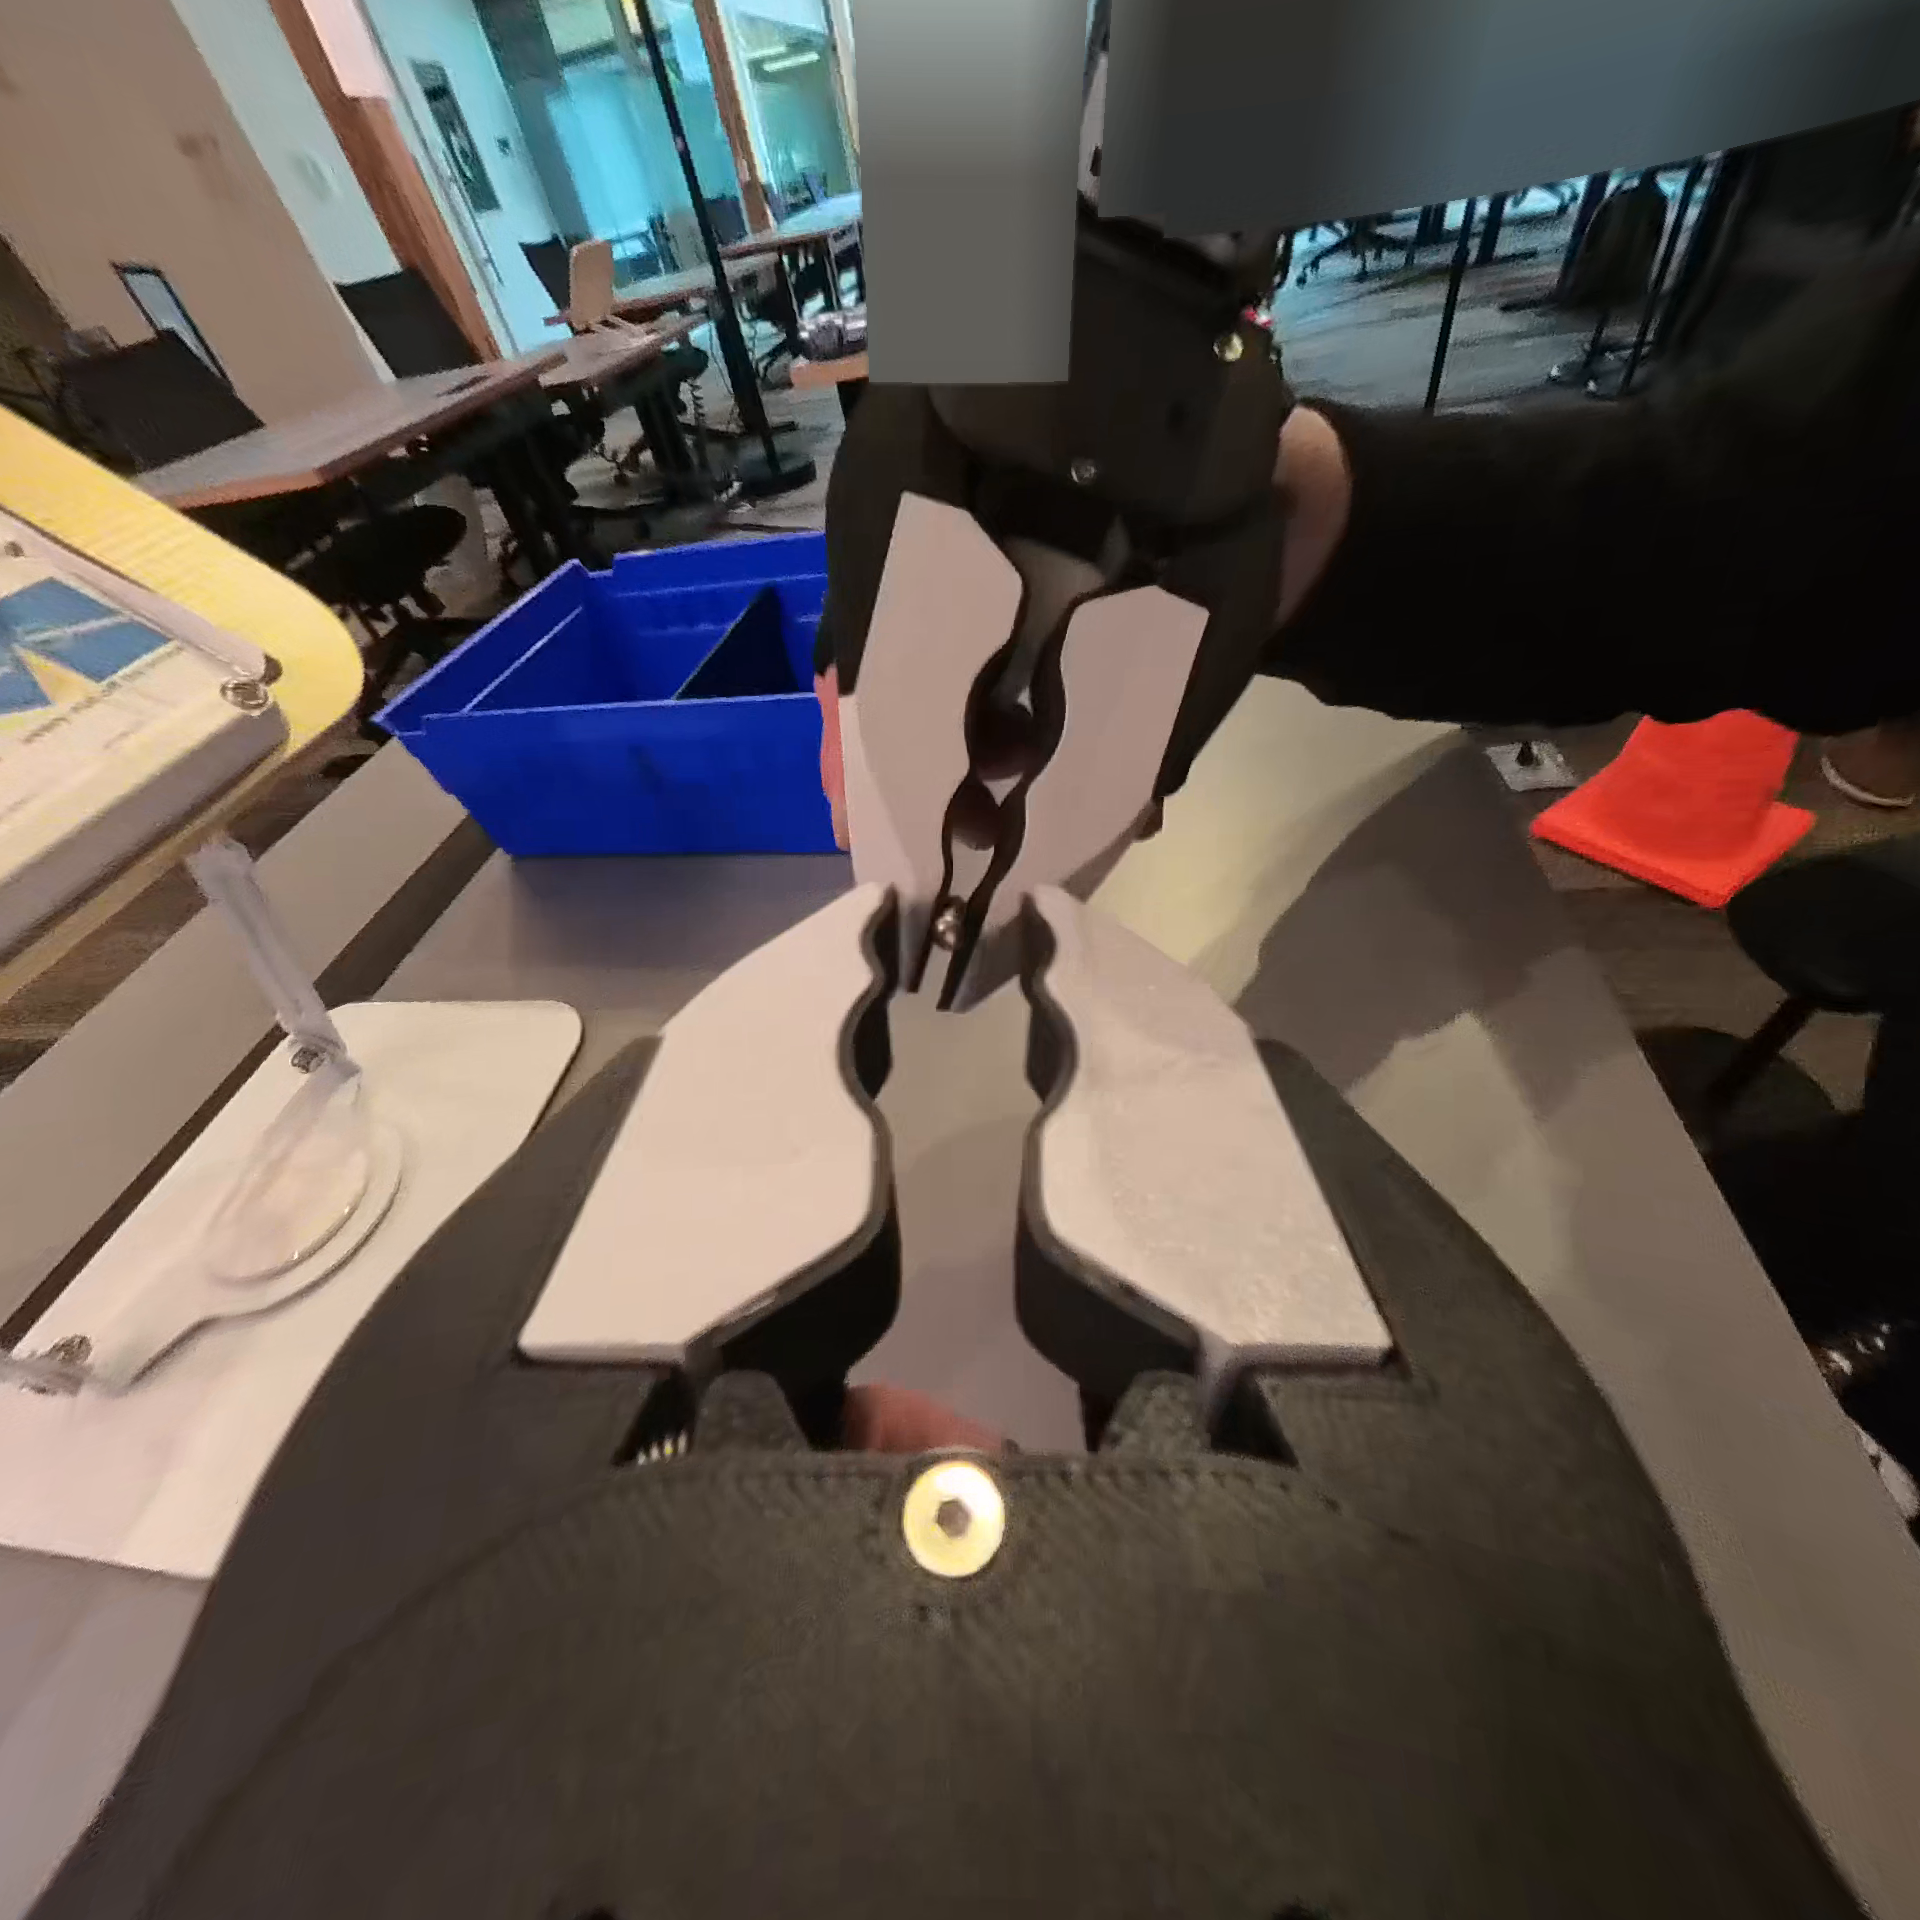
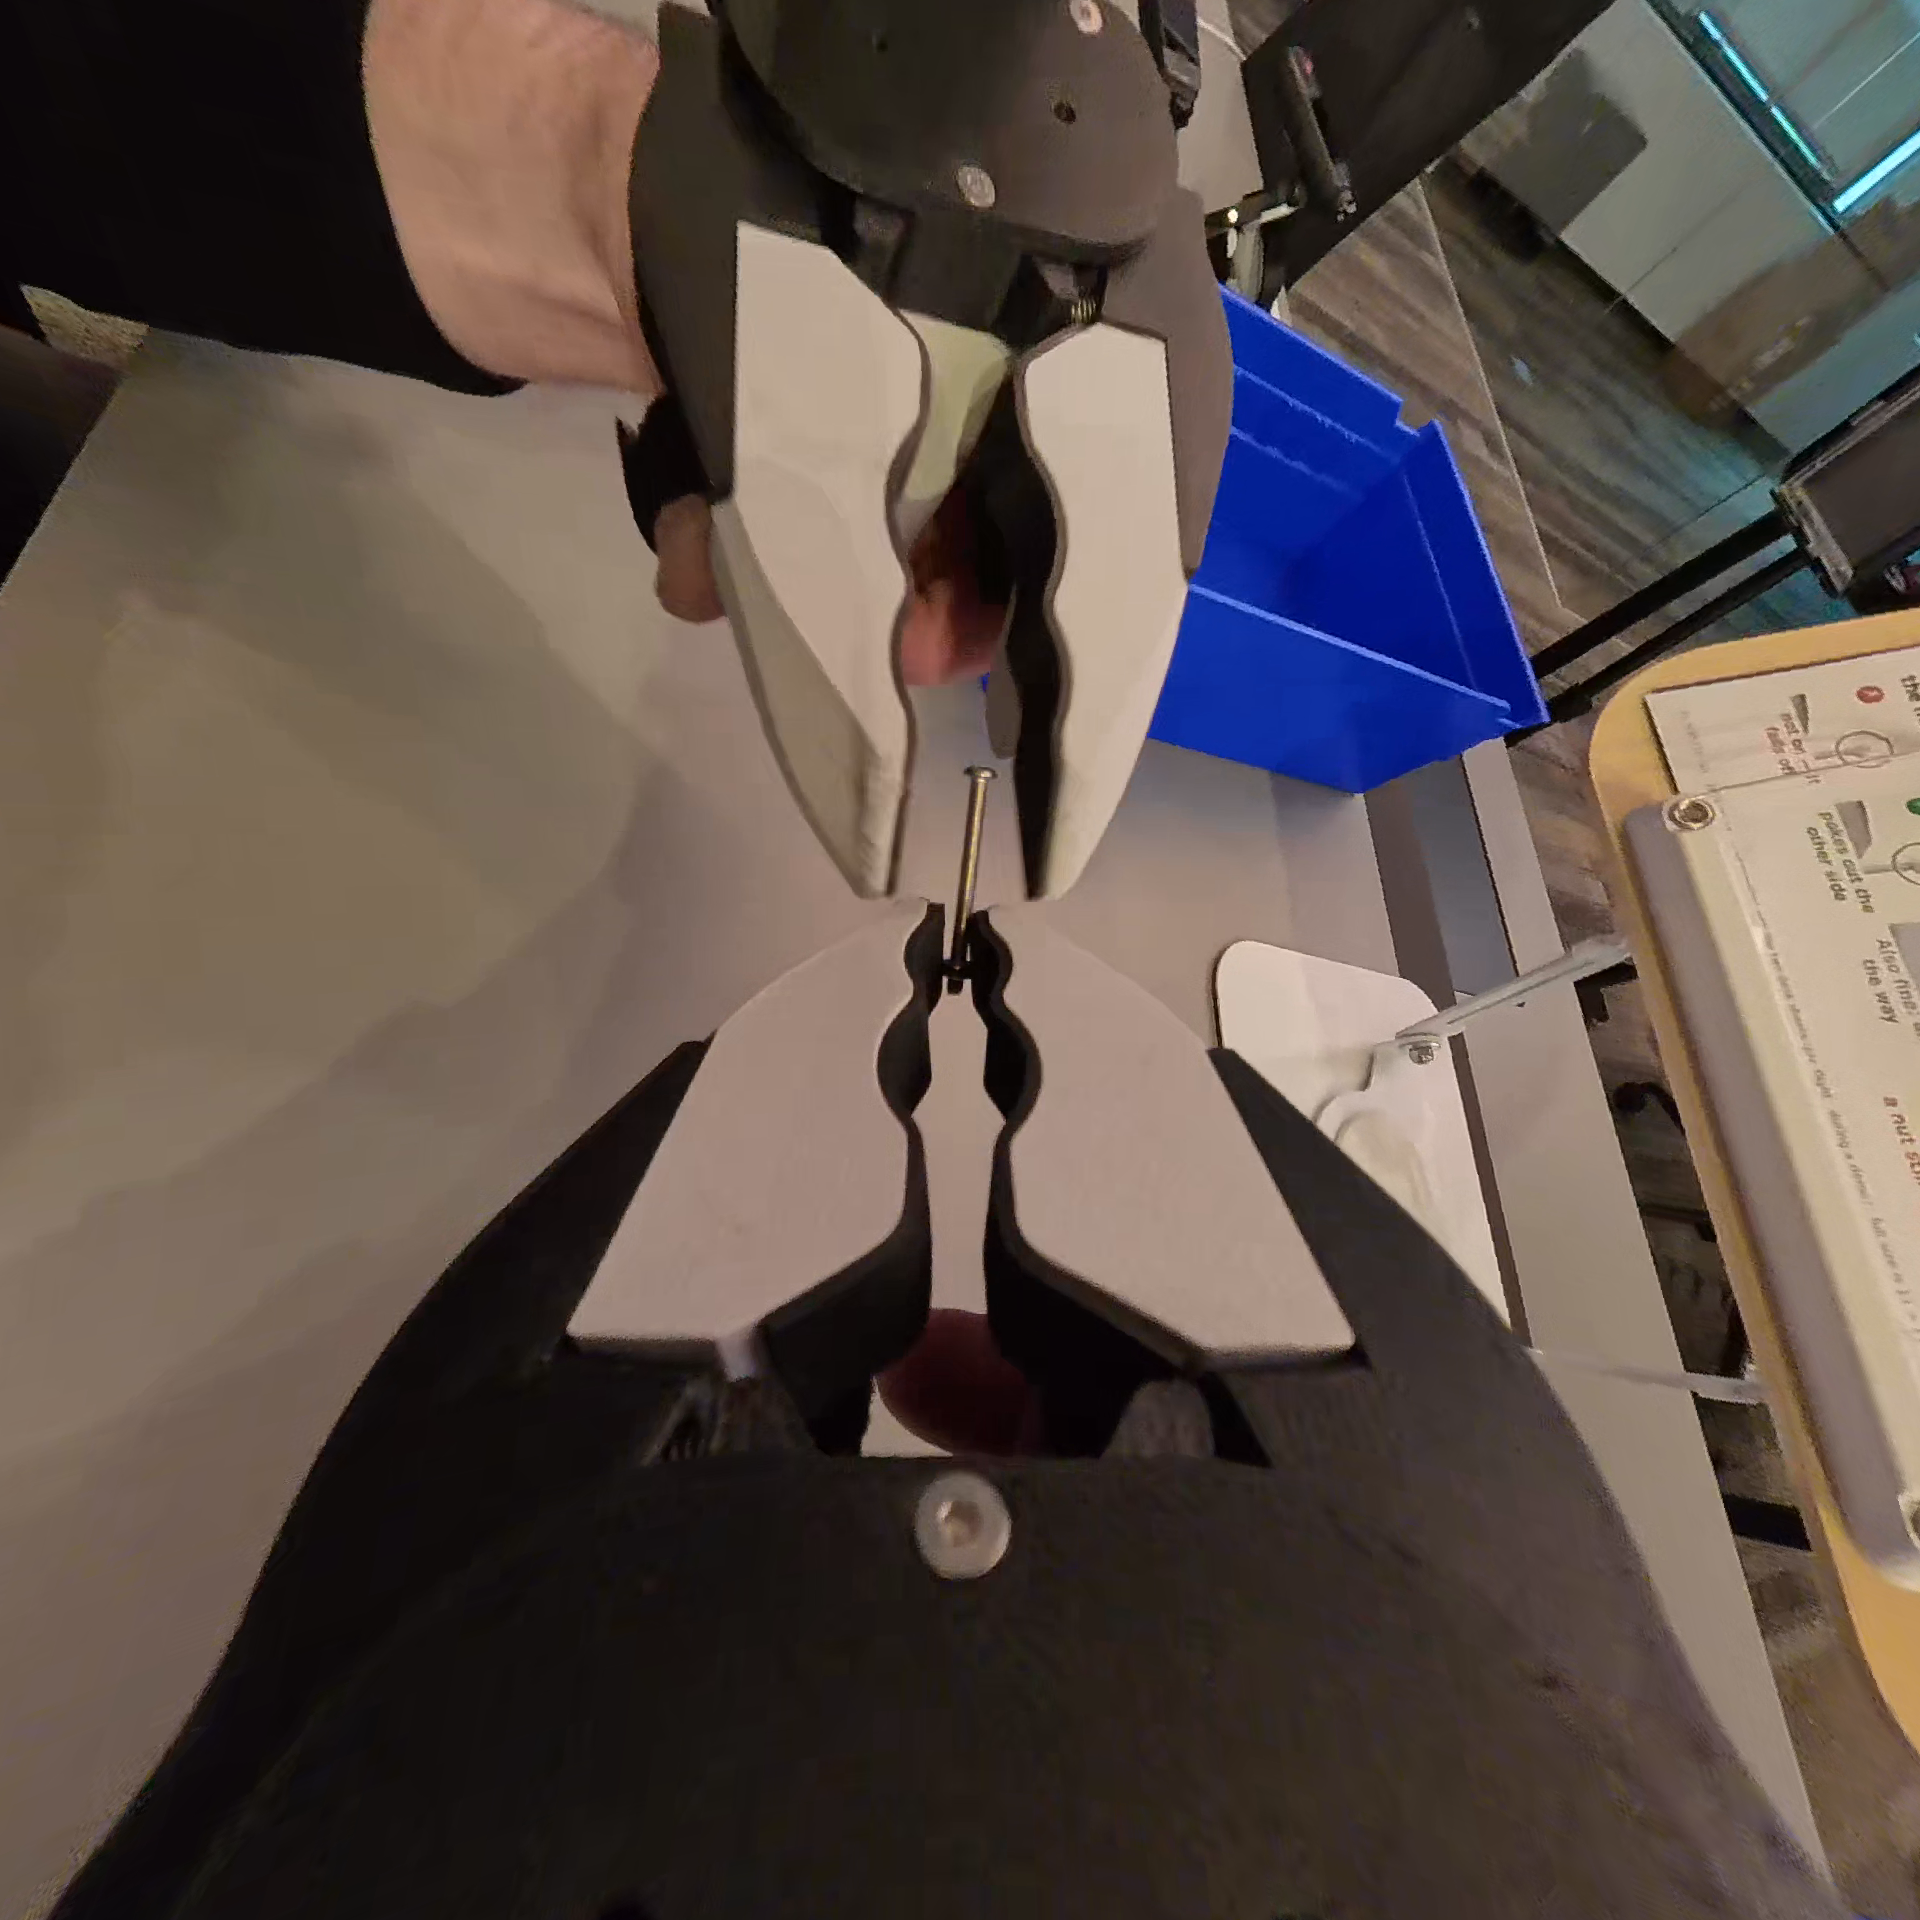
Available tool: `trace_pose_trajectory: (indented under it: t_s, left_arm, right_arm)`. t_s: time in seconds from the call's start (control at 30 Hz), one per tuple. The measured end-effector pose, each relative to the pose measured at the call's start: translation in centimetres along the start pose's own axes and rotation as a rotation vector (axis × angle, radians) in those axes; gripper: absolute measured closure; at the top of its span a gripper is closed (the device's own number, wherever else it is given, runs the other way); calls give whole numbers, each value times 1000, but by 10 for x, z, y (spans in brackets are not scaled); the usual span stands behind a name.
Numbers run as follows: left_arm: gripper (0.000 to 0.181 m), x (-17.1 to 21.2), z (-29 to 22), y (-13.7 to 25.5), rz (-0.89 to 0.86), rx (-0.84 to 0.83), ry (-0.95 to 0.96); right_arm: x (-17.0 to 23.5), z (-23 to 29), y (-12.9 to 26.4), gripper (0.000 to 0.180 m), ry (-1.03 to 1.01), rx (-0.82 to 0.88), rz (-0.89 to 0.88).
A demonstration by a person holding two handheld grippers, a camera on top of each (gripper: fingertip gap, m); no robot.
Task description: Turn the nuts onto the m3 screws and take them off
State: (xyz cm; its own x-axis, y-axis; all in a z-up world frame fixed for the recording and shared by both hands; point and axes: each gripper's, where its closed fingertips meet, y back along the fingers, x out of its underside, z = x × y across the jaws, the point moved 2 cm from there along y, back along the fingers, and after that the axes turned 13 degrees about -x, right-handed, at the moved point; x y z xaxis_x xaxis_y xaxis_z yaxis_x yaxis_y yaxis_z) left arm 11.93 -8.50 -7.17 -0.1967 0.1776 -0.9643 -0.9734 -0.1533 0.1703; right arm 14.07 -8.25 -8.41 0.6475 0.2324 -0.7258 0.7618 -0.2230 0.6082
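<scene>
**Matt plastic, bright metal**

Your left gripper (image 1: pixel 951 925) has rough, grainy black plastic on its body and smooth, matt pale-grey pads (image 1: pixel 748 1132). The right gripper (image 2: pixel 956 920) looks the same, and the screw (image 2: pixel 972 847) it pinches is thin shiny metal. The bin (image 1: pixel 634 769) at the far left is glossy blue plastic. The table (image 2: pixel 312 831) is smooth matt grey. The stand (image 1: pixel 281 1174) near your left is clear glossy plastic.
</scene>
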Motion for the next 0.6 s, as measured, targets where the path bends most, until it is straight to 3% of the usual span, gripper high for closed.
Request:
trace_pose_trajectory:
  t_s: [0.23, 0.43, 0.6]
  left_arm:
    - [177, 9, -2, -2, 27, -9, -60]
    - [177, 10, -4, -3, 18, 2, -57]
    - [167, 7, -7, -2, 6, 5, -84]
  right_arm:
    - [4, 6, -1, 175, 5, -32, 20]
    - [6, 8, -1, 175, 5, -47, 27]
    - [7, 9, -1, 175, 7, -59, 35]
